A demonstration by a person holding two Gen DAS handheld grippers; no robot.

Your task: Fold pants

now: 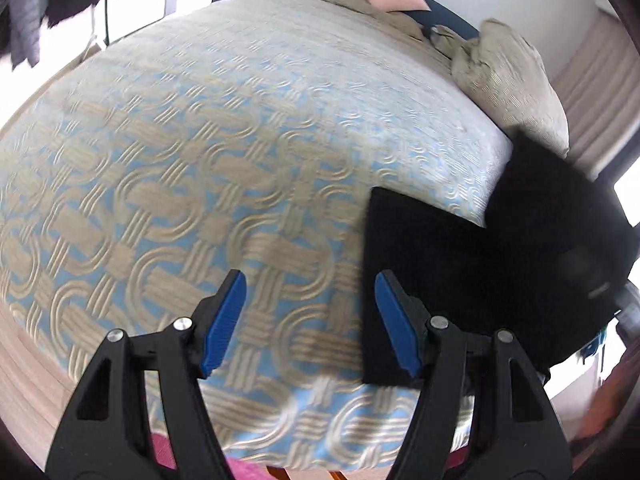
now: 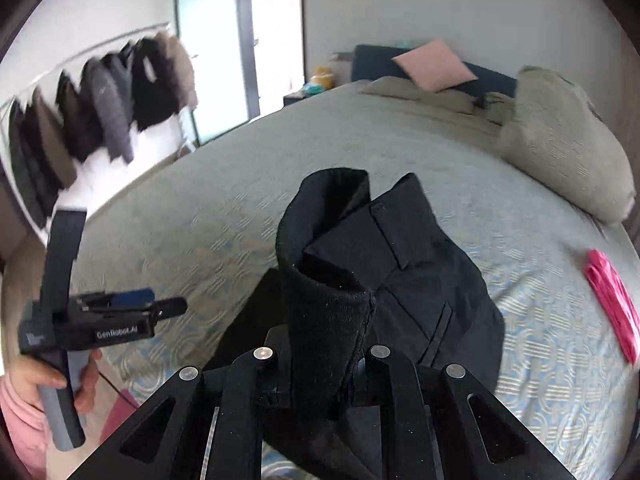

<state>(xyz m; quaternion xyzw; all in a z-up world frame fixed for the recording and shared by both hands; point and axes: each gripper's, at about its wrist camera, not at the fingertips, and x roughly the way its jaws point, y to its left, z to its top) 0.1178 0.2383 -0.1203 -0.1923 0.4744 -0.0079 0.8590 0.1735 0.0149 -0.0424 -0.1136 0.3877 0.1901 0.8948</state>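
Observation:
The black pants lie bunched on the bed. My right gripper is shut on a thick fold of them, which stands up between its fingers and hides the pads. In the left wrist view the pants form a dark heap at the right, one flat corner reaching to the right finger's blue pad. My left gripper is open above the bedspread, with nothing between its pads. It also appears in the right wrist view as the left gripper, held by a hand beside the bed.
The bed has a blue and beige patterned spread. A beige pillow lies at its far right and a pink cushion at the head. A pink cloth lies near the right edge. A clothes rack stands to the left.

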